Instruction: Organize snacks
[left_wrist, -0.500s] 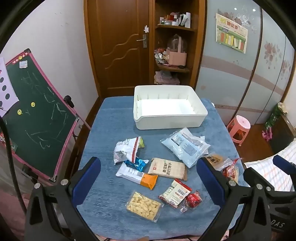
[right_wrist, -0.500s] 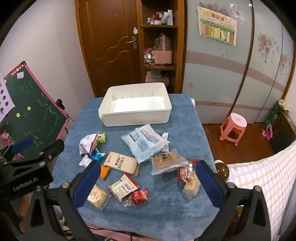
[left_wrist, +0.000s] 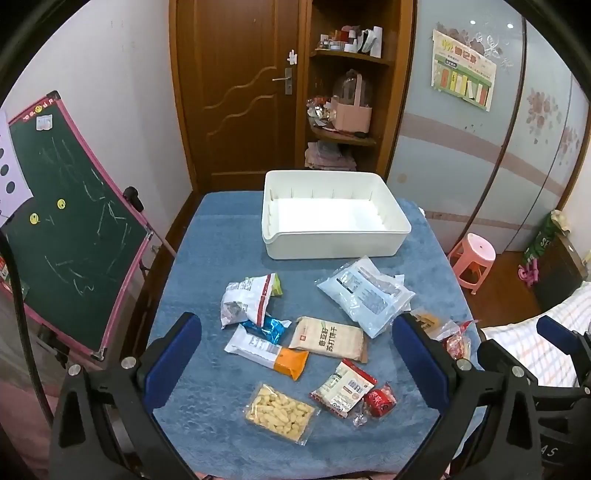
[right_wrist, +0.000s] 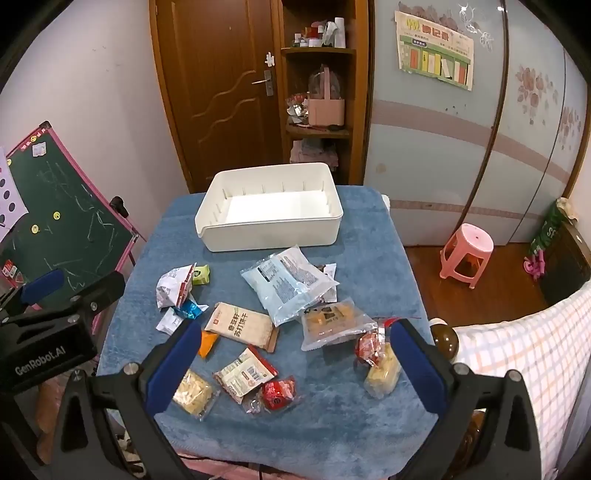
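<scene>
An empty white bin (left_wrist: 334, 243) (right_wrist: 269, 234) stands at the far side of the blue-covered table (left_wrist: 214, 266). Several snack packs lie loose in front of it: a large pale blue bag (left_wrist: 365, 295) (right_wrist: 288, 284), a tan cracker pack (left_wrist: 327, 338) (right_wrist: 240, 325), a white and orange bar (left_wrist: 267, 350), a clear bag of yellow puffs (left_wrist: 279, 411) (right_wrist: 192, 395), a red and white pack (left_wrist: 343, 387) (right_wrist: 245, 373). My left gripper (left_wrist: 295, 362) and right gripper (right_wrist: 291, 365) are both open and empty, held above the near edge.
A green chalkboard easel (left_wrist: 66, 236) stands left of the table. A pink stool (right_wrist: 467, 251) and a checked cloth (right_wrist: 517, 350) are on the right. A wooden door and shelf are behind the table.
Both views have shifted only slightly; the snacks and the bin lie as before.
</scene>
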